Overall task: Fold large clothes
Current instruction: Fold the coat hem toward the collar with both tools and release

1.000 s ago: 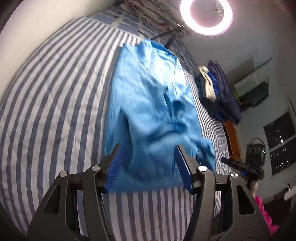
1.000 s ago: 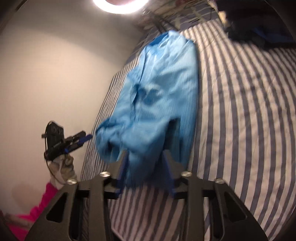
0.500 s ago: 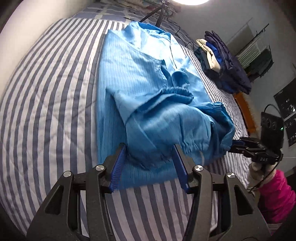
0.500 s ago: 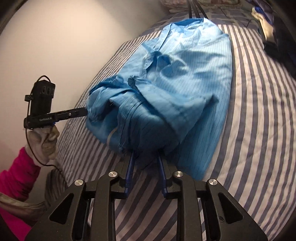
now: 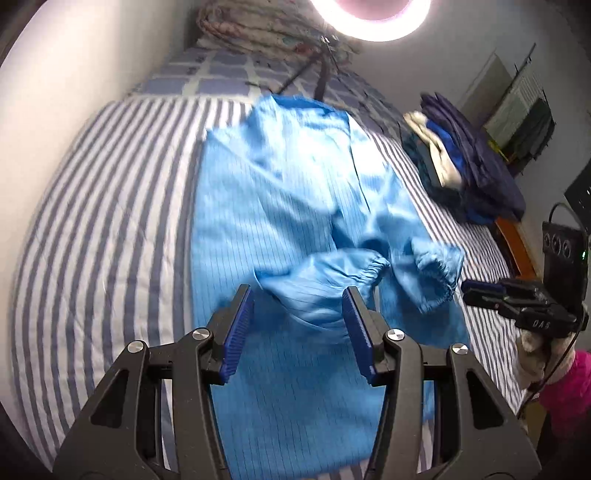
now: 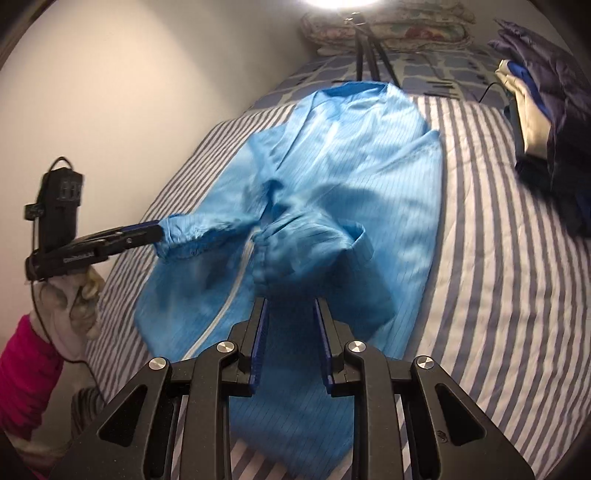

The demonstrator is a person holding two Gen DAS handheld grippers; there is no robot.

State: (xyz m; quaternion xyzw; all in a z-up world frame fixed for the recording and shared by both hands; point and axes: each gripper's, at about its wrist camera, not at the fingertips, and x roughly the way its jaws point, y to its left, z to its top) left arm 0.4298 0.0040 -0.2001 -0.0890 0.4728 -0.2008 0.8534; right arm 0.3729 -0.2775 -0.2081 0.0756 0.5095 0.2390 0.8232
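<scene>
A large light-blue coat (image 5: 280, 206) with thin pinstripes lies lengthwise on the striped bed (image 5: 92, 229), collar at the far end; it also shows in the right wrist view (image 6: 354, 177). Both sleeves are laid across its front, elastic cuffs (image 5: 373, 266) near the middle. My left gripper (image 5: 297, 325) hangs open above the near sleeve, nothing between its blue pads. My right gripper (image 6: 290, 328) is open, jaws narrower, just above the other sleeve (image 6: 303, 243). In the right wrist view the left gripper's tips (image 6: 147, 234) meet a cuff (image 6: 184, 236).
A pile of dark blue and cream clothes (image 5: 461, 170) sits at the bed's right side, also in the right wrist view (image 6: 546, 92). A tripod (image 6: 365, 48) and ring light (image 5: 369, 18) stand at the head, by a floral quilt (image 5: 258, 29).
The right gripper has let go of the sleeve fabric and opened. Both grippers drew back from the coat, and the sleeves now rest across its front.
</scene>
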